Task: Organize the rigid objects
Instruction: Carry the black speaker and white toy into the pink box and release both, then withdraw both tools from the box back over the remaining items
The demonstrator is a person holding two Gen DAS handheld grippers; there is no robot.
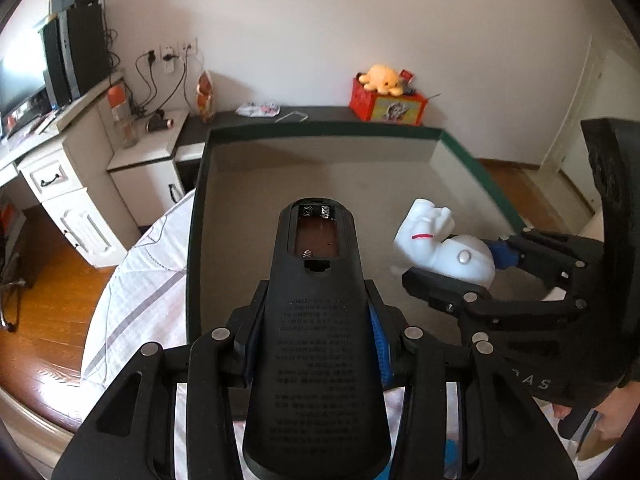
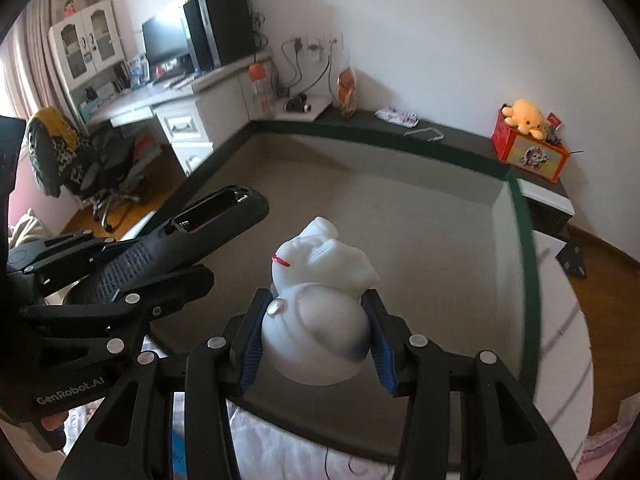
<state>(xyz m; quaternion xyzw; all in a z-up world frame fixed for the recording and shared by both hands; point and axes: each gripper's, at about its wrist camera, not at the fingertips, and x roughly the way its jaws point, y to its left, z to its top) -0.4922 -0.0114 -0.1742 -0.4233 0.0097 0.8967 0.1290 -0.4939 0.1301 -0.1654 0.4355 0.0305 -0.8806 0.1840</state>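
Black remote (image 1: 316,320), battery bay open and facing up, is clamped lengthwise in the left claw (image 1: 316,344); white figurine (image 2: 320,312) is pinched at its round base by the right claw (image 2: 316,344). Both hang over the large green-rimmed tray (image 1: 320,130), probably the drop zone. Tray floor looks bare. Claws sit close together, so collision is the main risk. Red toy box (image 2: 528,154) is well apart.

We see a black remote (image 1: 316,320), batt. cover off, springs exposed, and a white figurine (image 2: 320,304), both held above the tray.
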